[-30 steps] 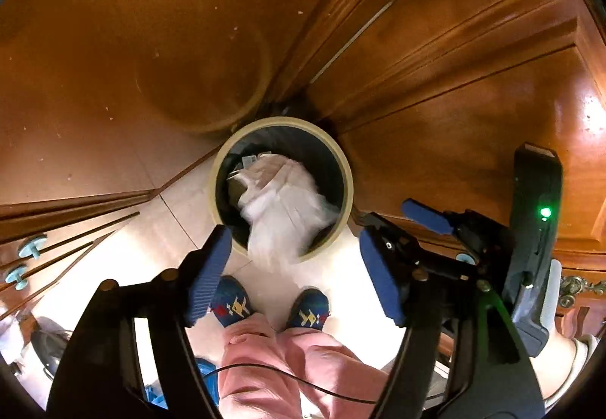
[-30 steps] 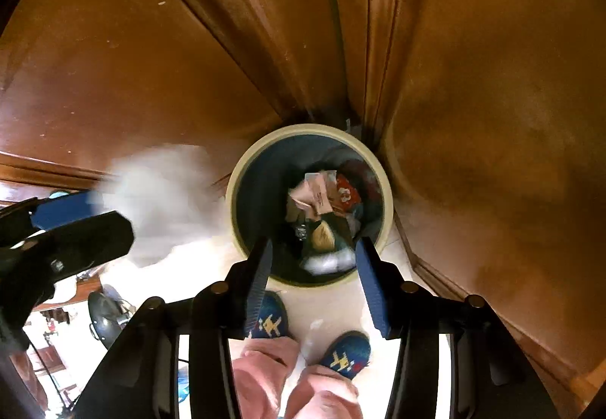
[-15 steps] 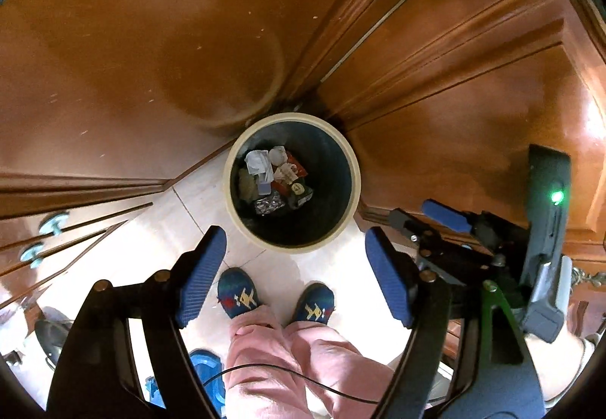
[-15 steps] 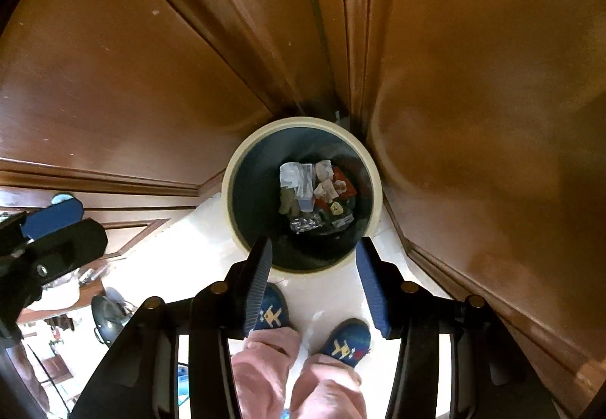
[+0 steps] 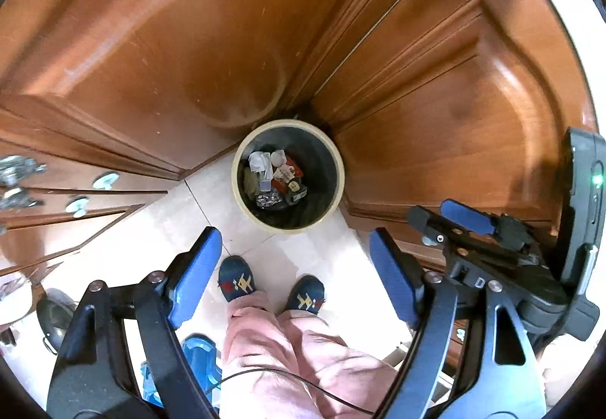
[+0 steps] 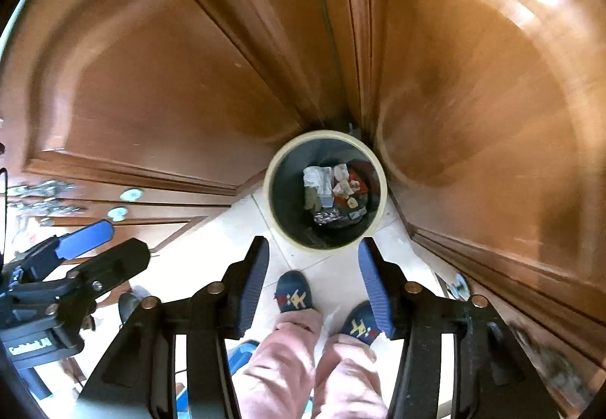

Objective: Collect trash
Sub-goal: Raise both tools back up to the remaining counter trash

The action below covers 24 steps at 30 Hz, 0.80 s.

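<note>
Big brown wooden doors [image 5: 181,52] fill the top, from nine o'clock round to three. The floor [image 5: 166,229] is pale tile. At six o'clock stand two blue slippers [image 5: 236,279] under pink trousers [image 5: 288,351]. Round knobs [image 5: 106,179] sit at nine o'clock.

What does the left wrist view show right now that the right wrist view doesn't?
Only the left wrist view: the right gripper seen from the side, with a green light on its housing. Only the right wrist view: the left gripper from the side, at the left edge. Both: the bin with trash at the bottom, wooden doors, the person's slippers, and each view's own jaws opening with nothing between them.
</note>
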### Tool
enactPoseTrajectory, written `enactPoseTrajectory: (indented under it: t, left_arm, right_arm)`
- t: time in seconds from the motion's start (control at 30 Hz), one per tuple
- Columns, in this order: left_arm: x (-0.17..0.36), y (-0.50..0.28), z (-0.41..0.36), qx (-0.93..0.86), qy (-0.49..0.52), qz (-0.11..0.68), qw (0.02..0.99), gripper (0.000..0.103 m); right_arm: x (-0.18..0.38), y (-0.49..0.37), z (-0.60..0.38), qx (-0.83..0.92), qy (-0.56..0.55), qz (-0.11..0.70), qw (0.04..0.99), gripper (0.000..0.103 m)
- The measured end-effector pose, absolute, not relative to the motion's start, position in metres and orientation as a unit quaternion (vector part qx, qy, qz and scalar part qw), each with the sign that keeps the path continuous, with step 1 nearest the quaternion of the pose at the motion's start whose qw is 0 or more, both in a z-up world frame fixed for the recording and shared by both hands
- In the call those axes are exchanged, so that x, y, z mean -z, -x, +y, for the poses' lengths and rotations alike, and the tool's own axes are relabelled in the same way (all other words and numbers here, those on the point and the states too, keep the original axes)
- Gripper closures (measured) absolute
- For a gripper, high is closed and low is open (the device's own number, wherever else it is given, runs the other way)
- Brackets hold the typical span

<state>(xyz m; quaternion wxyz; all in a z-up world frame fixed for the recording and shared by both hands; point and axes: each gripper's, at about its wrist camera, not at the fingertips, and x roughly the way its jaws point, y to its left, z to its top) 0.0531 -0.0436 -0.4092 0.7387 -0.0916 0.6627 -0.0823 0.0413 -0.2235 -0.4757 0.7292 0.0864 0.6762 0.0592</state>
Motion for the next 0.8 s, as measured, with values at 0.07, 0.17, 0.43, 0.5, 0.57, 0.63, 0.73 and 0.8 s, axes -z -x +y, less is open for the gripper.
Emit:
enactPoseTrajectory:
  t: [0.07, 0.17, 0.43, 0.5, 0.57, 0.63, 0.73, 0.8]
  left_arm:
    - [0.389, -0.046, -0.044, 0.081, 0.089, 0.654, 0.747, 0.025]
    - [0.359, -0.036, -0.039, 0.076, 0.089, 0.64, 0.76, 0.025]
    - [0.276, -0.011, -0.022, 0.059, 0.094, 0.599, 0.793, 0.025]
    - [0.25, -0.005, -0.019, 0.056, 0.094, 0.586, 0.803, 0.025]
    - [0.223, 0.0, -0.019, 0.052, 0.093, 0.57, 0.815, 0.024]
    - [0.199, 0.004, -0.017, 0.048, 0.091, 0.551, 0.828, 0.024]
    - [0.159, 0.01, -0.017, 0.046, 0.092, 0.52, 0.848, 0.024]
    - [0.137, 0.013, -0.018, 0.044, 0.091, 0.502, 0.859, 0.024]
  right_arm:
    - [0.451, -0.037, -0.222, -0.069, -0.083, 0.669, 0.736, 0.045]
    - [0.411, -0.032, -0.219, -0.08, -0.077, 0.654, 0.749, 0.045]
    - [0.322, -0.019, -0.21, -0.113, -0.073, 0.621, 0.772, 0.028]
    - [0.3, -0.015, -0.209, -0.122, -0.07, 0.613, 0.777, 0.025]
    - [0.282, -0.014, -0.209, -0.131, -0.066, 0.602, 0.785, 0.023]
    - [0.258, -0.011, -0.211, -0.141, -0.06, 0.586, 0.795, 0.02]
    - [0.224, -0.01, -0.217, -0.149, -0.055, 0.559, 0.814, 0.017]
    - [0.201, -0.01, -0.223, -0.155, -0.055, 0.541, 0.825, 0.017]
